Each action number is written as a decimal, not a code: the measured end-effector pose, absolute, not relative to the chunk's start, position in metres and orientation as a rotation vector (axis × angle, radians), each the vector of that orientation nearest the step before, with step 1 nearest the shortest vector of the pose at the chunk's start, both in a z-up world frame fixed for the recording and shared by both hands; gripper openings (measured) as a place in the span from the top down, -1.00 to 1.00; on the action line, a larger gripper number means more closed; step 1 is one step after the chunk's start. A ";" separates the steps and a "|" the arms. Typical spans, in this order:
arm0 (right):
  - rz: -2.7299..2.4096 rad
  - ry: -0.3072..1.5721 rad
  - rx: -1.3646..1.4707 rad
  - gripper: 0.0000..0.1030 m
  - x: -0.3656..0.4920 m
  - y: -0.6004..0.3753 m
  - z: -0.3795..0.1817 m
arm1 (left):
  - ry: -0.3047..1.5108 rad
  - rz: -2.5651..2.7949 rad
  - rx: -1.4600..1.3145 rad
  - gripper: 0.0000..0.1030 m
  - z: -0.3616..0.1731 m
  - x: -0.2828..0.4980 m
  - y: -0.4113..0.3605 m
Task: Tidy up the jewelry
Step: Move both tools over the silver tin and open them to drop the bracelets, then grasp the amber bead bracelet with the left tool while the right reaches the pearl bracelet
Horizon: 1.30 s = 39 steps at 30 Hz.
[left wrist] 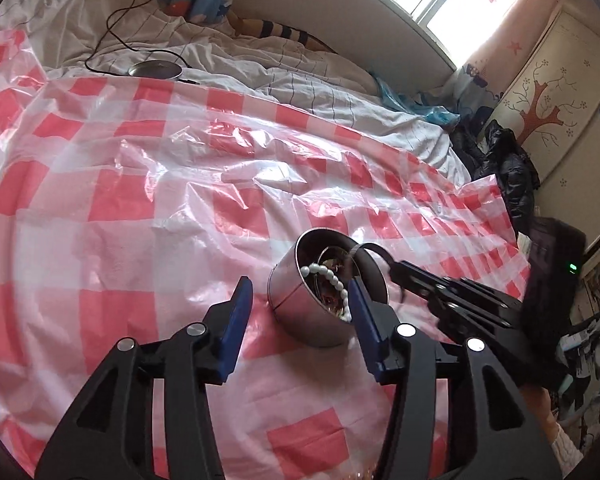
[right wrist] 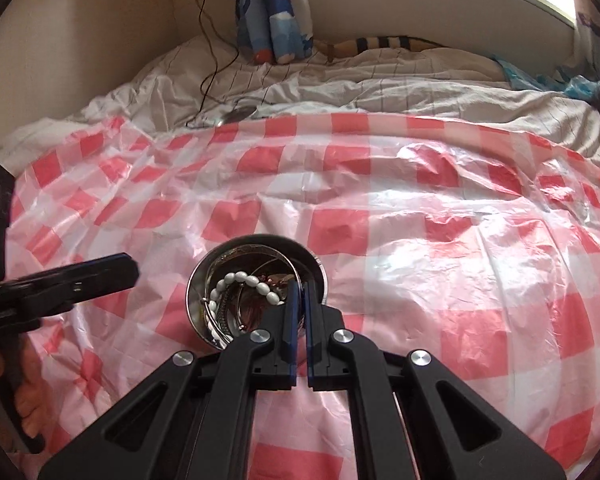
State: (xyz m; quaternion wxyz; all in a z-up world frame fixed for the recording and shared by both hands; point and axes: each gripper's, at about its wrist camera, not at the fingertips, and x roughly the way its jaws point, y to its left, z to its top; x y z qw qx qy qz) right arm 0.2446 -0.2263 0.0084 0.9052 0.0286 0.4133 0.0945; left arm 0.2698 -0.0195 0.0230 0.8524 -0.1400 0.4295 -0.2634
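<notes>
A round metal tin [left wrist: 300,304] sits on the red-and-white checked plastic sheet [left wrist: 140,200]. It holds a white bead bracelet [left wrist: 332,280] and other jewelry. My left gripper [left wrist: 300,296] is open, its blue fingers either side of the tin's near rim. My right gripper [left wrist: 392,266] comes in from the right, shut on a thin dark metal bangle [left wrist: 370,248] over the tin's rim. In the right wrist view the tin [right wrist: 196,284] lies under my right gripper [right wrist: 300,286], with the beads [right wrist: 248,280] inside. The left gripper [right wrist: 100,270] shows at the left.
White bedding [left wrist: 300,72] lies beyond the sheet, with a round grey device and black cable [left wrist: 156,69]. Blue patterned pillows [right wrist: 272,12] lean on the headboard. Dark clothes [left wrist: 508,168] and a painted cabinet [left wrist: 560,112] stand to the right.
</notes>
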 end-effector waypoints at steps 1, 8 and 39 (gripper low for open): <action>0.183 0.864 0.031 0.90 0.246 -0.221 0.005 | 0.913 -0.555 -0.281 0.08 0.025 0.263 -0.017; 0.194 0.793 0.088 0.46 0.167 -0.236 0.031 | 0.998 -0.589 -0.149 -0.08 0.013 0.178 -0.023; 0.389 0.823 -0.110 0.05 0.074 -0.162 -0.017 | 0.979 -0.544 -0.014 0.80 0.010 0.081 0.020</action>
